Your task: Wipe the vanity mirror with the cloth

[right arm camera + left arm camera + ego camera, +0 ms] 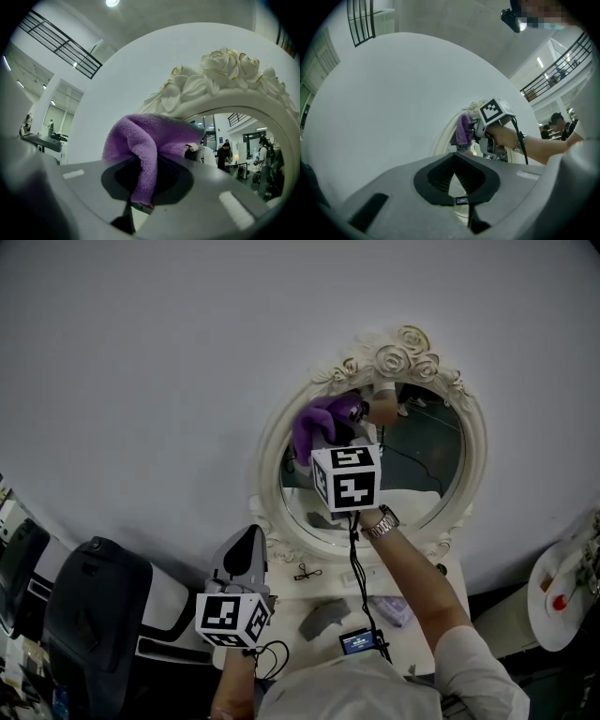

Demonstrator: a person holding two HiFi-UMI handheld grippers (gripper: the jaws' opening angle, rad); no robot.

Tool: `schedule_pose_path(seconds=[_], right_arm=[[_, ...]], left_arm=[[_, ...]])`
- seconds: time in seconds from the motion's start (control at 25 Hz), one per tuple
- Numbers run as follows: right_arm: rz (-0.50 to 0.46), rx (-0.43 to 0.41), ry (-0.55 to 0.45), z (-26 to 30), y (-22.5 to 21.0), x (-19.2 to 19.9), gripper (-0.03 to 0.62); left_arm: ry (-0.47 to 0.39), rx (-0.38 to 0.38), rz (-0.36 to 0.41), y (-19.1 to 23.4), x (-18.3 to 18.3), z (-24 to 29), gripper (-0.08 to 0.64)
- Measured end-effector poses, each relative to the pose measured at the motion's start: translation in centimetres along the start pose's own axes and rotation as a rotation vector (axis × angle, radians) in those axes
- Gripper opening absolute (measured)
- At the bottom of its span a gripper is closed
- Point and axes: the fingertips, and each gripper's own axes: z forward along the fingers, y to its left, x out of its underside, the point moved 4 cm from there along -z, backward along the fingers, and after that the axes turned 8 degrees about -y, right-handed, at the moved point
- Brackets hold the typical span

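Now my right gripper (334,437), clamped on the cloth (314,423), wipes the mirror (427,474) around eleven o'clock, probably touching; left gripper (246,547) sits closed, empty. Next, sweep toward five.

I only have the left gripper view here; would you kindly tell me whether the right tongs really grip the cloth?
Observer: Yes; the right gripper view shows the purple cloth pinched between the right gripper's tongs.
Operator: Thanks. Where exactly is it?
Observer: Head view: at the upper left of the vanity mirror, just under its rose-carved frame.
Operator: Is anything lying below?
Observer: A grey object and a small lit screen lie on the table.
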Motion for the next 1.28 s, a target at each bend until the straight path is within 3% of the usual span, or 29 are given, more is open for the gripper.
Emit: schedule_pose_path(seconds=[0.2,0.44,0.64,1.04,1.28], right_arm=[[0.004,-0.104,0.063,-0.9,0.9,1.8,0.057],[0.027,-0.074,0.036,-4.6,-1.3,1.7,0.058],[0.035,0.051,0.027,-8.1,-6.9,2.1,0.058],[0.032,0.356,0.123,-15.8,-20.6,5.4,0.058],[0.046,0.431,0.174,-18.0,-24.6,7.6,0.058]], left_arm=[[0.004,0.019,0.010,-2.0,0.0,-0.2,0.000],[0.014,0.041,-0.003,-3.8,0.5,0.2,0.000],[0.027,0.127,-0.018,-7.2,1.4,2.1,0.000],[0.044,0.315,-0.051,-14.6,3.1,5.9,0.000],[0.054,0.338,-0.065,-16.1,4.2,6.9,0.000]])
